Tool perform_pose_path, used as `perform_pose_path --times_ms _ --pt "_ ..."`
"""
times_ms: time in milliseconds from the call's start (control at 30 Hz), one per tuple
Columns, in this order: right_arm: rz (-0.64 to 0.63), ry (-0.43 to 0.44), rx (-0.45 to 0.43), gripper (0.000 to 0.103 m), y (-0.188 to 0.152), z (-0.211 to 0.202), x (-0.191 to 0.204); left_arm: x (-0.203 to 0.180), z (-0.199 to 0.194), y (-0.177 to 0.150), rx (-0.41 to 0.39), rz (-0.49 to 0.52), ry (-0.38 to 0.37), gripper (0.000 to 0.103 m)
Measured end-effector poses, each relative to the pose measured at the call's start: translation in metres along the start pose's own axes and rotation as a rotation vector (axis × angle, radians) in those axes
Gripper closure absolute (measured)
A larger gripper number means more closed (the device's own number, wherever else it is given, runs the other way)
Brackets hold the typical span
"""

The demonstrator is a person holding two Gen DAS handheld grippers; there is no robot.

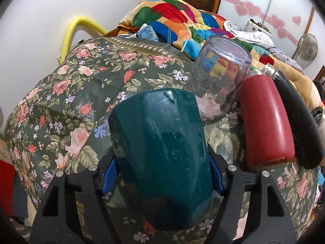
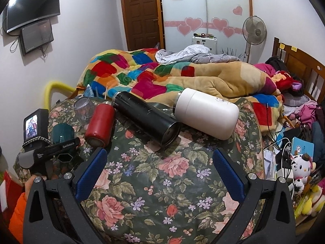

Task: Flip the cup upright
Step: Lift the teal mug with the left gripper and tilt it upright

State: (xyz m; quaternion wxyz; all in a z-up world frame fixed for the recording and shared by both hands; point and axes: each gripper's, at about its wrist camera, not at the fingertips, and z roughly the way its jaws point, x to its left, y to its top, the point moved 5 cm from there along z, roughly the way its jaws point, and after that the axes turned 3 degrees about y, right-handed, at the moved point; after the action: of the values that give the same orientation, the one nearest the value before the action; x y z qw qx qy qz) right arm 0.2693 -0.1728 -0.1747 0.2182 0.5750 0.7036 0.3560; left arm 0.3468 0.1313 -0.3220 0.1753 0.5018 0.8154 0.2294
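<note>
A dark teal cup (image 1: 160,154) stands upside down on the flowered cloth (image 1: 81,93). My left gripper (image 1: 162,174) has its blue pads against both sides of the cup, shut on it. The cup also shows in the right wrist view (image 2: 62,132), behind the left gripper's body. My right gripper (image 2: 160,170) is open and empty above the cloth, well to the right of the cup.
A clear glass cup (image 1: 219,77) stands upside down just behind the teal one. A red bottle (image 1: 266,122), a black flask (image 2: 146,118) and a white flask (image 2: 207,111) lie on their sides. A colourful blanket (image 2: 142,73) lies behind.
</note>
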Motion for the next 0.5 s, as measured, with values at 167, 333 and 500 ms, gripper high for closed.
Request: perform_pose_path --times_ms 167,333,500 --pt "-0.022 0.012 -0.013 0.0 0.0 -0.011 0.009 0.0 -0.015 -0.015 0.004 0.043 -0.017 0.03" --pt "-0.046 0.021 -0.031 0.0 -0.002 -0.022 0.017 -0.007 -0.047 -0.031 -0.035 0.114 -0.042 0.03" --pt "-0.056 0.032 -0.05 0.0 -0.004 -0.037 0.023 -0.022 -0.087 -0.045 -0.076 0.169 -0.095 0.03"
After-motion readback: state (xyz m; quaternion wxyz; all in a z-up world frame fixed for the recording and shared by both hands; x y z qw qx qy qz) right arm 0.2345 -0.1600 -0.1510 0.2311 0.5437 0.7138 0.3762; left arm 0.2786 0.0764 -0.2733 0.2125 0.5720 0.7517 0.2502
